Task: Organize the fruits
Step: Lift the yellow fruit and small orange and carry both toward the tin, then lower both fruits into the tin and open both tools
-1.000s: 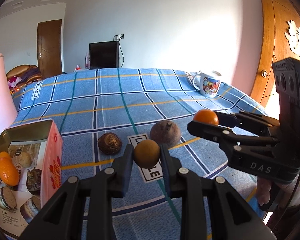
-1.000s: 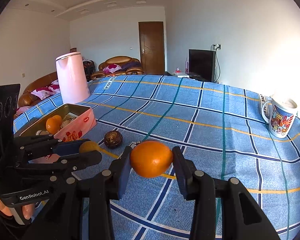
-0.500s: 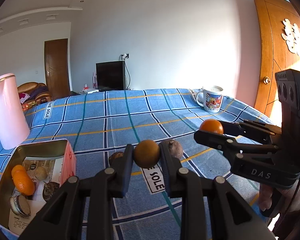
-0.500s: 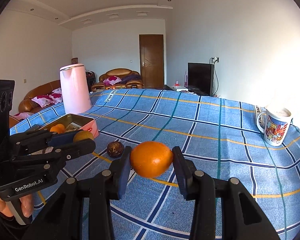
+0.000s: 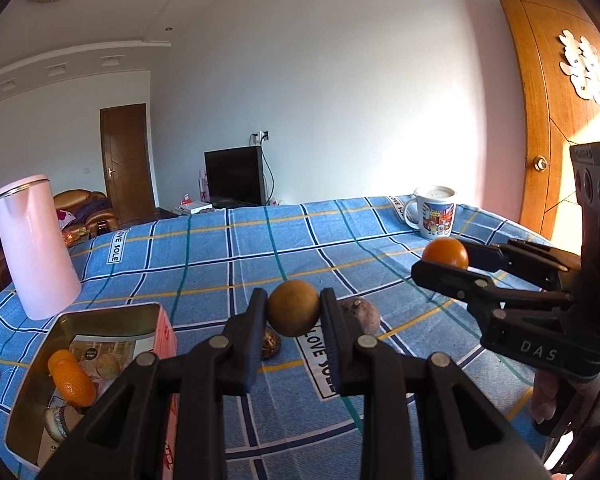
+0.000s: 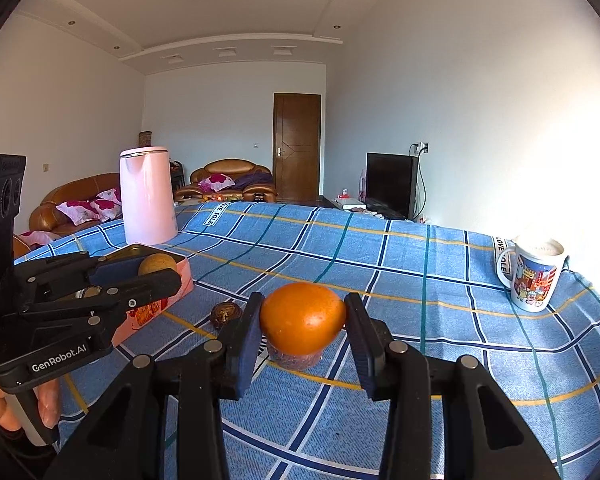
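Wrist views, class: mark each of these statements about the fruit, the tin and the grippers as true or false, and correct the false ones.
1. The left gripper is shut on a brown round fruit. True.
2. The right gripper is open and holds nothing. False: it is shut on an orange.
3. The tin already holds an orange fruit. True.
4. The mug lies tipped on its side. False: it stands upright on the tablecloth.
5. The pink kettle stands inside the tin. False: it stands on the cloth behind it.
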### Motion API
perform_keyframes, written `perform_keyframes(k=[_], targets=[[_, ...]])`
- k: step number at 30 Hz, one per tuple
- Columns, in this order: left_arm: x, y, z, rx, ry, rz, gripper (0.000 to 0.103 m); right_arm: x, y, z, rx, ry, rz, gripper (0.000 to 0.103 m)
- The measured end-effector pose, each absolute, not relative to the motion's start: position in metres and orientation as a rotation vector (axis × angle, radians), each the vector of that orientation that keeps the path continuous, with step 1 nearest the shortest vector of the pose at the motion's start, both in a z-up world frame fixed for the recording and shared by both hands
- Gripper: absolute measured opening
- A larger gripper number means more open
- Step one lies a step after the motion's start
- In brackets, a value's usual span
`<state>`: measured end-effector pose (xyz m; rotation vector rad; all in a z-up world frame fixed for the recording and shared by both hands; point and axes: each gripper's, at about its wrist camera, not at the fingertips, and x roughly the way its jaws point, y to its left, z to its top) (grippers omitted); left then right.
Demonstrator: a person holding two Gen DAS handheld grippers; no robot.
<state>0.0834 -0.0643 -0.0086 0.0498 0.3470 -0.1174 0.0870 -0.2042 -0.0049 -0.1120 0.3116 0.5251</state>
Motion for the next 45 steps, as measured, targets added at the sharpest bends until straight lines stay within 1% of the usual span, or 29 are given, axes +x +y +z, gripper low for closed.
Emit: perform_keyframes(k=[7, 16, 23, 30, 40, 41, 42, 43, 44, 45], targets=[[0.076, -0.040, 0.000, 0.021, 0.348, -0.076, 0.028, 0.089, -0.184, 0.004, -0.101, 0.330, 0.586, 0.043], [0.073, 0.036, -0.002, -0.093, 0.392, 0.056, 0.028, 0.099, -0.107, 0.020, -0.135, 0.373, 0.750, 0.043], [0.071, 0.086, -0.013, -0.167, 0.438, 0.136, 0.028, 0.108, -0.037, 0.008, -0.192, 0.445, 0.846, 0.043], [0.070, 0.108, -0.026, -0.209, 0.486, 0.149, 0.028, 0.111, 0.011, -0.008, -0.260, 0.518, 0.892, 0.043], [0.062, 0.123, -0.036, -0.230, 0.502, 0.176, 0.029, 0.113, 0.036, -0.029, -0.294, 0.609, 0.936, 0.044], [0.063, 0.122, -0.036, -0.226, 0.504, 0.175, 0.033, 0.112, 0.034, -0.029, -0.294, 0.606, 0.931, 0.046], [0.062, 0.121, -0.035, -0.224, 0.502, 0.180, 0.043, 0.111, 0.031, -0.027, -0.292, 0.595, 0.924, 0.049], [0.060, 0.120, -0.033, -0.226, 0.495, 0.185, 0.050, 0.110, 0.025, -0.025, -0.288, 0.583, 0.919, 0.051], [0.058, 0.119, -0.031, -0.227, 0.484, 0.189, 0.065, 0.110, 0.018, -0.022, -0.284, 0.569, 0.910, 0.055], [0.057, 0.117, -0.028, -0.224, 0.470, 0.196, 0.074, 0.110, 0.009, -0.018, -0.283, 0.552, 0.895, 0.057]])
